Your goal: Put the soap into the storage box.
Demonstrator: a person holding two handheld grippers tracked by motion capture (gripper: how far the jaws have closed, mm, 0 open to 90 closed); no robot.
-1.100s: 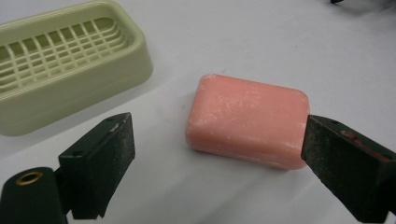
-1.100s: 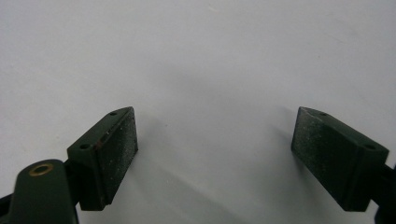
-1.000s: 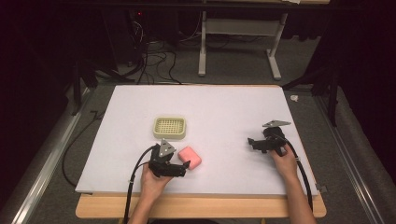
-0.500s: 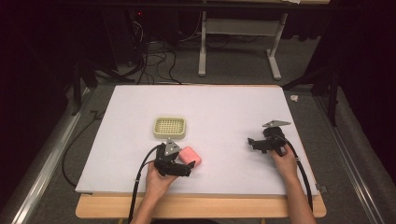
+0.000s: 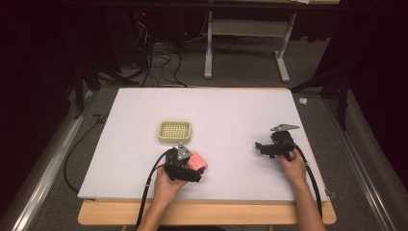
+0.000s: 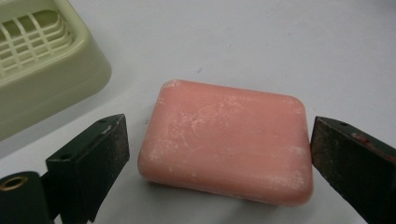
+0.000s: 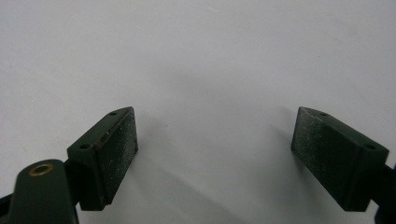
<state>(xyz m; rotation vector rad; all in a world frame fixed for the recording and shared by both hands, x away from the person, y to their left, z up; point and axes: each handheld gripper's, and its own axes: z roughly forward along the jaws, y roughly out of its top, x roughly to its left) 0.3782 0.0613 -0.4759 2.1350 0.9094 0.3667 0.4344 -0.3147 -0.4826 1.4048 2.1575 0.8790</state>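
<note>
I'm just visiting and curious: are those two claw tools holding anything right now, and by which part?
Nothing is held. The left gripper stands open around the pink soap bar, its jaws beside the short ends. The right gripper is open over bare table.

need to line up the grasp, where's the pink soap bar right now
The pink soap bar lies flat on the white table between the open jaws of the left gripper, just right of the cream soap dish.

We hold two black, blocky handheld grippers: the left gripper [image 5: 193, 172] and the right gripper [image 5: 260, 147]. Each carries a grey three-cornered plate on top and trails a black cable behind it. Their dark green jaws are flat-faced, scuffed blocks with small screw holes; a brass-ringed hole sits beside one jaw. Our forearms are bare.
</note>
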